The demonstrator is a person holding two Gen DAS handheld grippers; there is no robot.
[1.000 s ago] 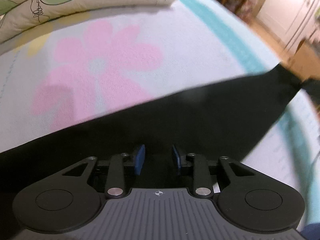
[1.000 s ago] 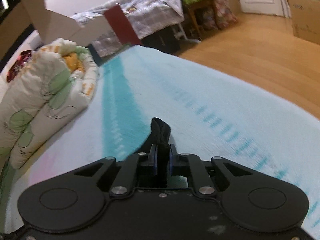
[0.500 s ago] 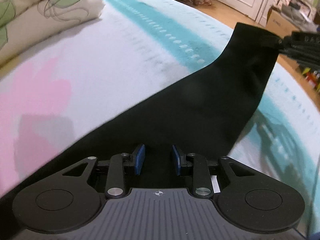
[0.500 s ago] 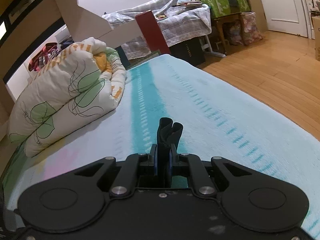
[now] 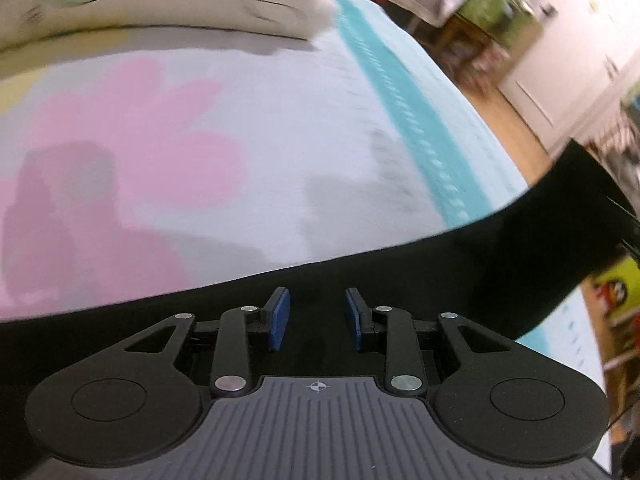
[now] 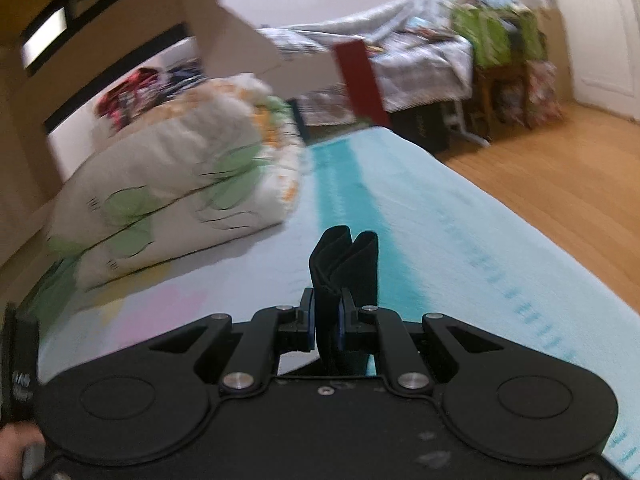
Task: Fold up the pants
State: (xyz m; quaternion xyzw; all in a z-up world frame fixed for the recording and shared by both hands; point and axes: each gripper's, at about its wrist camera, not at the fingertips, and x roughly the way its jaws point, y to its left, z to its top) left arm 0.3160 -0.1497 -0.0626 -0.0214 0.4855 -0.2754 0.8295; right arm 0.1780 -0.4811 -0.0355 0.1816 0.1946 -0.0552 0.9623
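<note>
black pants (image 5: 460, 272) stretch in a band above a bed (image 5: 280, 140) with a pink flower print. the right gripper (image 6: 325, 322) is clamped on a bunched fold of them. the left gripper (image 5: 318, 318) has its blue pads spread apart over the fabric, gripping nothing. a rolled quilt (image 6: 180, 184) sits at the bed's far end.

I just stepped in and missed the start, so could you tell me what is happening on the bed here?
A person is folding black pants on a bed, working with handheld tongs in each hand. The right tongs are shut on a bunched end of the fabric, raised above the blanket. The left tongs stand open with the dark cloth stretched in front of them, gripping nothing that shows. A rolled floral quilt lies at the far end. The fold is not finished.
</note>
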